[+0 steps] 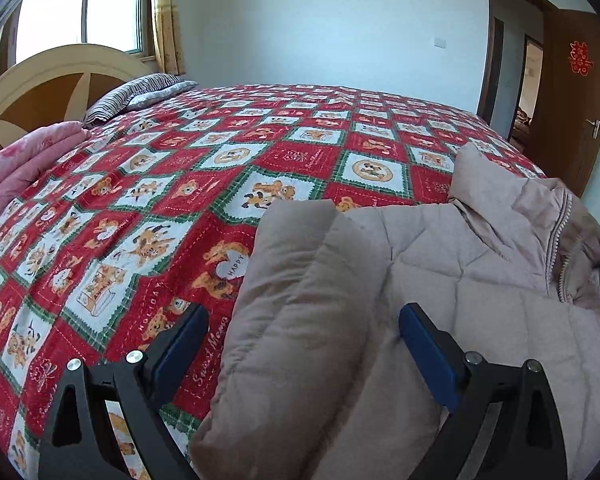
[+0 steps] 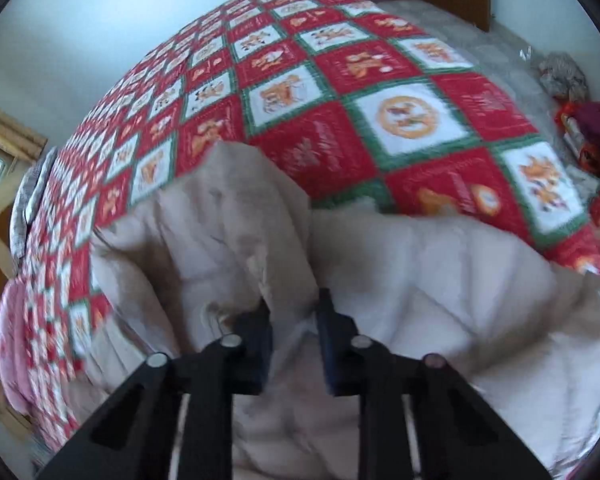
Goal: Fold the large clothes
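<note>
A fold of the beige padded coat [image 2: 288,240] is clamped between the right gripper's [image 2: 292,312] jaws. The left gripper's [image 1: 304,320] jaws are spread wide around a sleeve [image 1: 296,308]. The coat is spread on the red patchwork bedspread [image 1: 180,168].

The bed [image 1: 260,152] (red patchwork cover) carries coat [image 1: 440,280], pillow [image 1: 140,94], blanket [image 1: 28,160].

The coat [image 1: 400,280] is matt, puffy quilted cloth in beige. Under it the bedspread [image 1: 160,208] is printed woven cotton, flat and dull. At upper right the door [image 1: 572,100] is smooth brown wood, its handle [image 1: 594,126] shiny metal.
</note>
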